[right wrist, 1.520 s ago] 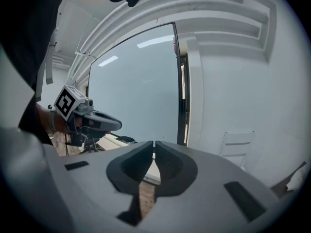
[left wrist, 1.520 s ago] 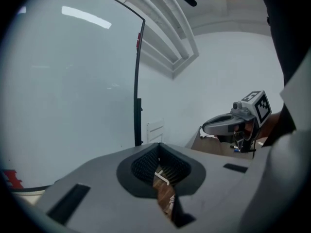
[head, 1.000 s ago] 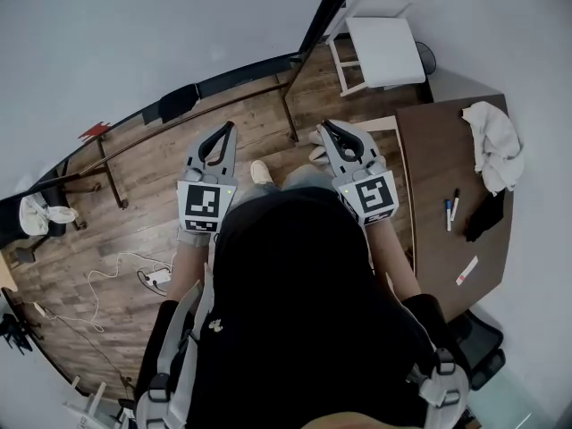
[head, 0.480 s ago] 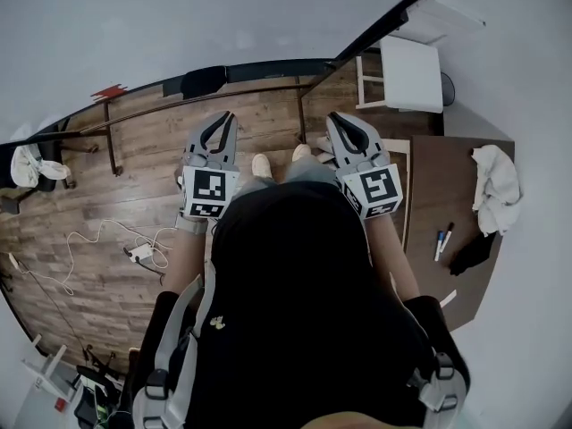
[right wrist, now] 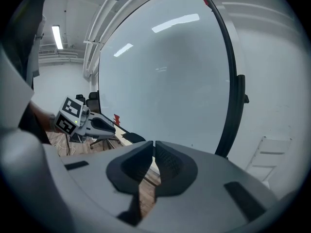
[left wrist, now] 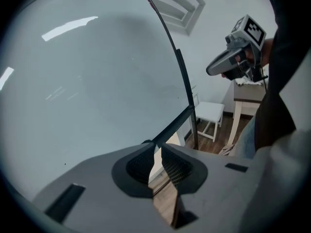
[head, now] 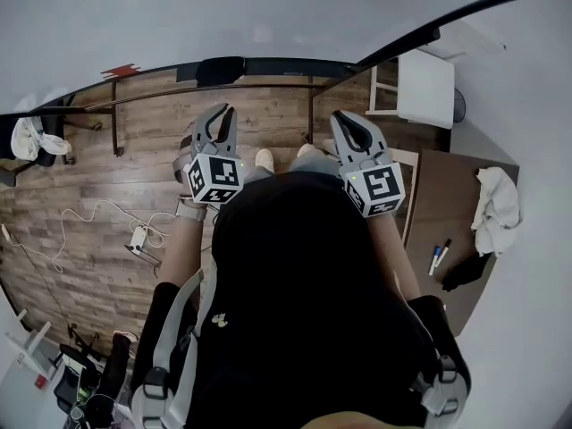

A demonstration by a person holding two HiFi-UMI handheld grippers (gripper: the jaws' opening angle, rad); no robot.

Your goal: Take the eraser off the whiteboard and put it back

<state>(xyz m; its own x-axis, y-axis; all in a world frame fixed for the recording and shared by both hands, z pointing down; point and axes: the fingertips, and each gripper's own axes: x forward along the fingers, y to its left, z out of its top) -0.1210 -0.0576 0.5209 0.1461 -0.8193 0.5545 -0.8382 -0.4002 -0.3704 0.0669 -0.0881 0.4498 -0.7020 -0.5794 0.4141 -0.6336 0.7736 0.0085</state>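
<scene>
Change: left gripper (head: 225, 114) now rolled, marker cube tilted more than a second ago; jaws opening to a narrow gap, nothing between.
Right gripper (head: 342, 119): jaws together, empty.
Black rectangular eraser (head: 221, 69): on large whiteboard's (left wrist: 87, 81) lower ledge, ahead of left gripper, apart.
Around: white stool (head: 426, 88); brown wooden table (head: 456, 213) with white cloth (head: 494, 197).
In the way: black stand post (head: 310, 110) between grippers.

**Big blind spots in the view from above**

The person's dark top (head: 304, 311) swallows the lower middle of the head view, and the floor (head: 107, 239) beneath it is out of sight. The whiteboard (head: 268, 16) runs off the top edge. A dark block (head: 221, 68) sits on its ledge, possibly the eraser, too small to call. On the table (head: 451, 204), a black lump (head: 465, 271) can't be named, and the pens (head: 438, 257) are mere slivers.
</scene>
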